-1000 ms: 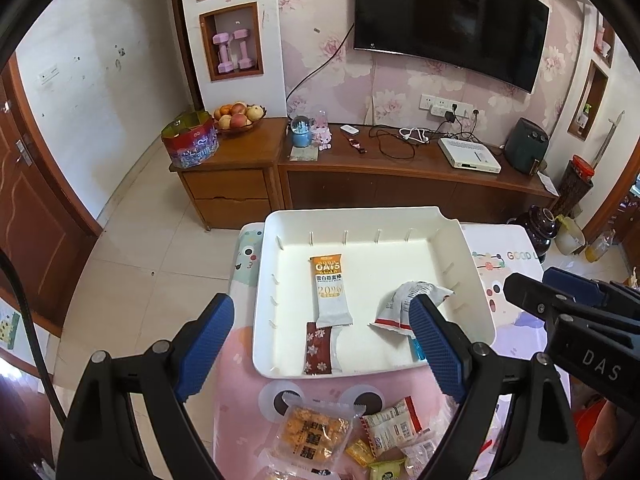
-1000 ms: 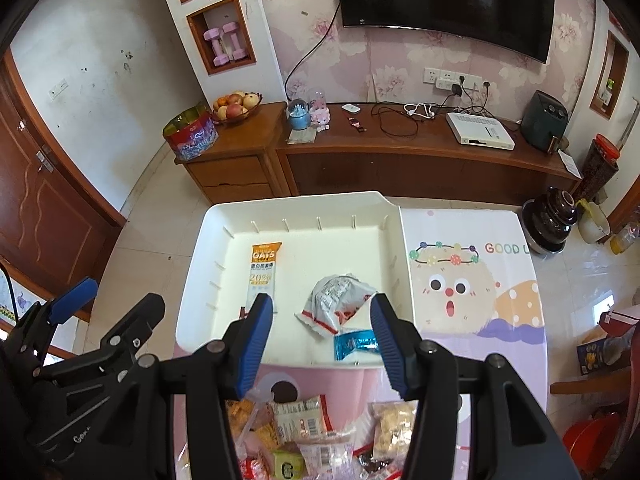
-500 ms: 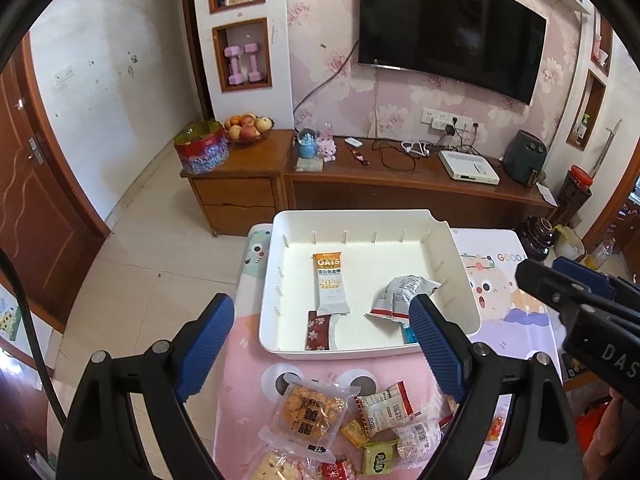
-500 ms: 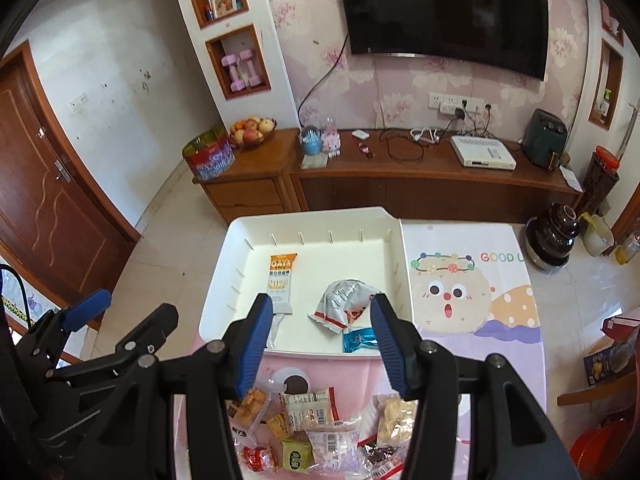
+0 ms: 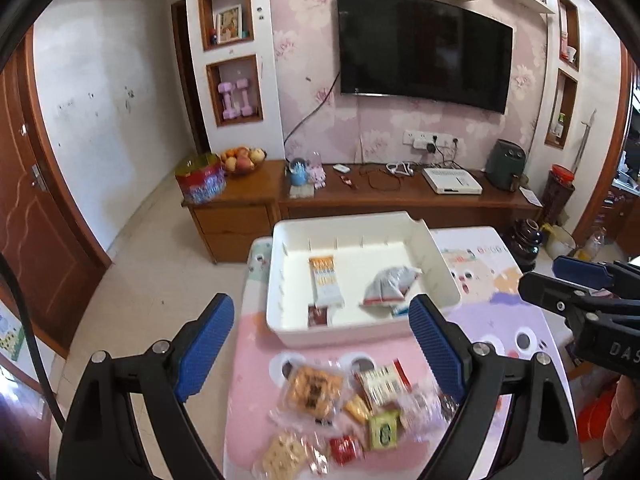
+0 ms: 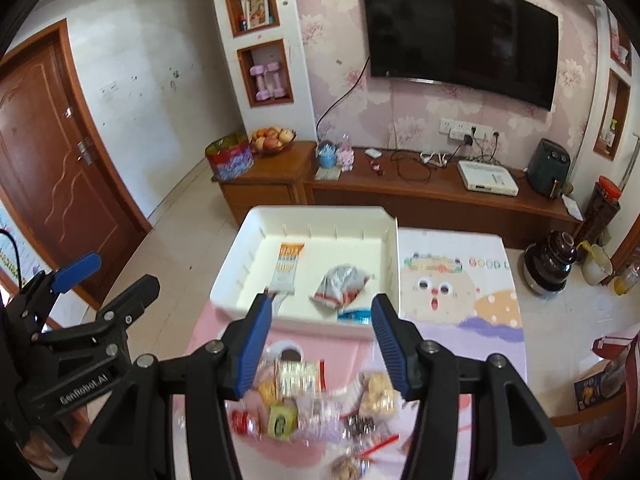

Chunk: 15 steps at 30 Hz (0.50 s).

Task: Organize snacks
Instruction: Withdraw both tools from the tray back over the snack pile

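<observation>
A white tray [image 5: 440,264] [image 6: 230,270] sits at the far end of a pink cartoon table mat. In it lie an orange-and-white oat bar [image 5: 326,280] [image 6: 288,266], a grey crumpled packet [image 5: 390,282] [image 6: 340,286], a small dark red packet [image 5: 318,316] and a blue packet [image 6: 354,316]. A pile of loose snack packets [image 5: 340,408] [image 6: 320,396] lies on the mat in front of the tray. My left gripper [image 5: 320,344] is open and empty, high above the pile. My right gripper [image 6: 322,340] is open and empty, also above the pile.
A wooden TV cabinet [image 5: 400,196] stands beyond the table with a fruit bowl [image 5: 242,160], a red tin [image 5: 202,182] and a white box [image 5: 452,180]. A dark pot [image 6: 550,262] stands on the floor at the right. A brown door [image 6: 52,168] is at the left.
Both grippers have pulled back and up from the tray, so the tray looks smaller and the snack pile has come into full view. Both stay open.
</observation>
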{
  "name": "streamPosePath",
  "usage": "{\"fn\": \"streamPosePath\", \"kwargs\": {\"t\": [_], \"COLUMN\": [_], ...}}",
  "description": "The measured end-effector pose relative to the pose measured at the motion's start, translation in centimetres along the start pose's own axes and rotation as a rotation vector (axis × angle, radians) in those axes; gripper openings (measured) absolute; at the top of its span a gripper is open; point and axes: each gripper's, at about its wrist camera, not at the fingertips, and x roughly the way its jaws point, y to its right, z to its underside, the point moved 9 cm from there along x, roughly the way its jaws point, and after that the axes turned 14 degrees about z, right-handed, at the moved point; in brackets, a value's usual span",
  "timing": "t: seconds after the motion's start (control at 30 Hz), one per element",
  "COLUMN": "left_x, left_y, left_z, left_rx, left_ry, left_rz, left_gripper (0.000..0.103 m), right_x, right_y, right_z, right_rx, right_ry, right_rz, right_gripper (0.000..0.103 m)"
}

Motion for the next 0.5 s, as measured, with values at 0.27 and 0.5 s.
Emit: {"fn": "streamPosePath", "kwargs": {"t": [0.27, 0.5], "left_x": [-0.6, 0.6], "left_y": [-0.7, -3.3], "left_z": [6.3, 13.4], "left_rx": [-0.046, -0.1], "left_ry": [-0.099, -0.215], "left_rz": [0.05, 0.03], "left_gripper": [0.093, 0.093], "right_x": [-2.5, -0.6], "right_y": [0.2, -0.2], "right_z": [5.0, 11.6], "right_rx": [-0.074, -0.099], "right_ry": [0.042, -0.06], "right_rz": [0.068, 0.092], "right_gripper": [0.073, 0.073]}}
